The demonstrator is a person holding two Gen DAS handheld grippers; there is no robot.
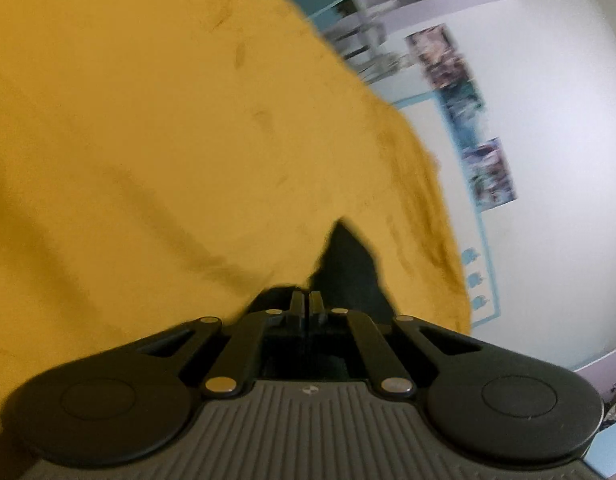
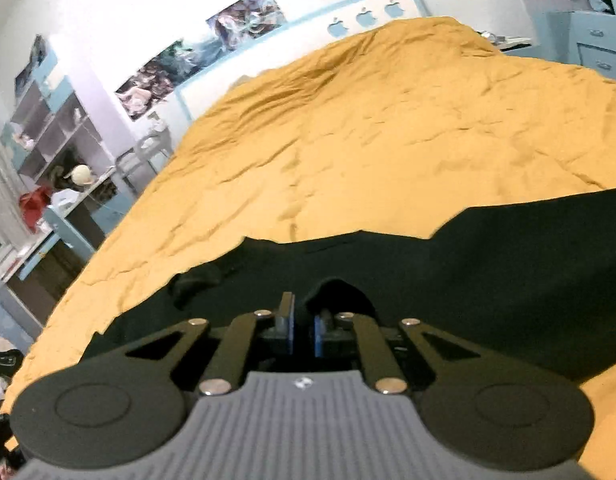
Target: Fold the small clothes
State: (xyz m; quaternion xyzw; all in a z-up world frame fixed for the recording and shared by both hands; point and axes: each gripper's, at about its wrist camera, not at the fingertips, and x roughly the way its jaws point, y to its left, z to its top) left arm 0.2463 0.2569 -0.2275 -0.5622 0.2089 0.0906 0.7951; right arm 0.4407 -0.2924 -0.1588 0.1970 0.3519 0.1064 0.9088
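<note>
Garment, dark, lies flat near bed's front edge so I can fold it; left tongs clenched at its corner, right tongs clenched on its near hem, likely to lift both ends together

in the left wrist view we see our left tool with its two black fingers drawn tight together, and a peak of black cloth rises just past their tips, though blur keeps us from telling whether any of it is pinched. a wide mustard-yellow bedspread fills the left and middle of the frame around that cloth. to the right stands a white wall with a tilted row of picture prints and a pale blue panel edge bearing small blue shapes.
</note>
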